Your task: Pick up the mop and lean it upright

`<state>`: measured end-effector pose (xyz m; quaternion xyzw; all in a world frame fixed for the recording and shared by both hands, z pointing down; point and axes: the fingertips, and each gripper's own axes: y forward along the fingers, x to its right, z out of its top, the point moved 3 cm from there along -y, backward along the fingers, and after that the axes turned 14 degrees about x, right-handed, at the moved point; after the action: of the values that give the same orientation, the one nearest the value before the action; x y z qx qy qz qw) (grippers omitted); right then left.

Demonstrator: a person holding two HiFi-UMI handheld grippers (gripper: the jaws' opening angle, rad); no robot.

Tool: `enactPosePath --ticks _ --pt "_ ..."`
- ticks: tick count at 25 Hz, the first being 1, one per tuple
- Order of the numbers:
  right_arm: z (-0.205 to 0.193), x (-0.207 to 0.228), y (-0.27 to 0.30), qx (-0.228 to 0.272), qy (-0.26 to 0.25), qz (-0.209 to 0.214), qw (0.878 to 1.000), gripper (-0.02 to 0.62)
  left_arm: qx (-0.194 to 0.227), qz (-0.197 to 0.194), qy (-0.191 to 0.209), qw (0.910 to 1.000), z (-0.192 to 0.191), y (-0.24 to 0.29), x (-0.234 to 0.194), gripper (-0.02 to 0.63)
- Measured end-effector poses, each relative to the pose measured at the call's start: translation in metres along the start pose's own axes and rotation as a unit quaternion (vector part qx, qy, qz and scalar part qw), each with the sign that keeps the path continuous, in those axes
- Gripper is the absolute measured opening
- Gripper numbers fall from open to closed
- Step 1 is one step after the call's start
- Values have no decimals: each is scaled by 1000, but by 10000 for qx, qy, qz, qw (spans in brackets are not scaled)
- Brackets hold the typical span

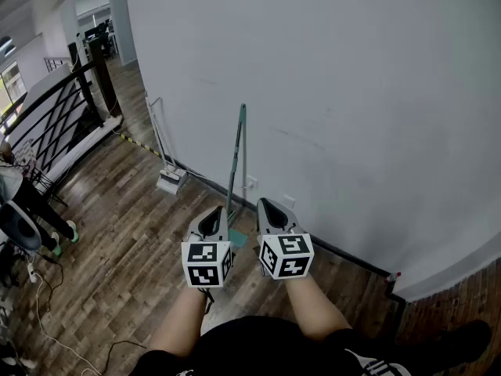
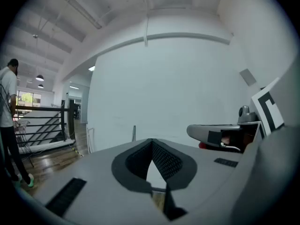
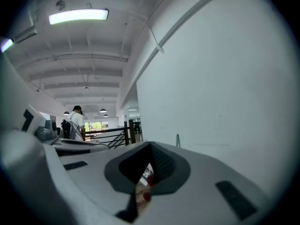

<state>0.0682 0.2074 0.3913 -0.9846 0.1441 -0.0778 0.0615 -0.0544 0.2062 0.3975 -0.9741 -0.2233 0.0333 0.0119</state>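
We hold both tools side by side, roughly level, facing the white wall (image 1: 329, 92). The left tool (image 1: 218, 212) has its jaws closed, tips meeting, with nothing between them. The right tool (image 1: 264, 205) is likewise closed and empty. The mop (image 1: 237, 151) stands upright just ahead of them, its teal handle leaning against the wall and its teal head resting on the wooden floor (image 1: 133, 249), partly hidden behind the left tool. Neither tool touches it. From each tool's own camera only the top of the handle shows above the closed jaws, pale against the wall.

Further left along the wall leans a white long-handled floor wiper (image 1: 167, 175), its flat head on the floor beside the black baseboard (image 1: 344, 253). A wall socket (image 1: 251, 183) sits low on the wall just right of the mop handle. A black railing (image 1: 63, 116) runs along the left side, and a person (image 1: 23, 202) stands near it at the picture's left edge.
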Motion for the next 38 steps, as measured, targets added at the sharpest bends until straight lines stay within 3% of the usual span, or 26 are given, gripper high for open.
enactPosePath --ticks 6,16,27,33,38 --pt "-9 -2 5 -34 205 21 9998 3 -62 -12 -64 10000 -8 3 -7 -5" --pt "-22 -21 25 -177 89 -27 9998 3 -182 -27 -219 9996 -20 5 -38 -5" --pt "-41 -45 41 -212 42 -310 9993 3 -217 -393 -424 9981 -31 13 -75 -5" --pt "-71 -16 68 -402 221 -536 9975 3 -432 -578 -479 9962 -48 48 -77 -5" --pt "-79 21 122 -329 324 -403 9981 3 -450 -390 -283 9978 -53 110 -87 -5"
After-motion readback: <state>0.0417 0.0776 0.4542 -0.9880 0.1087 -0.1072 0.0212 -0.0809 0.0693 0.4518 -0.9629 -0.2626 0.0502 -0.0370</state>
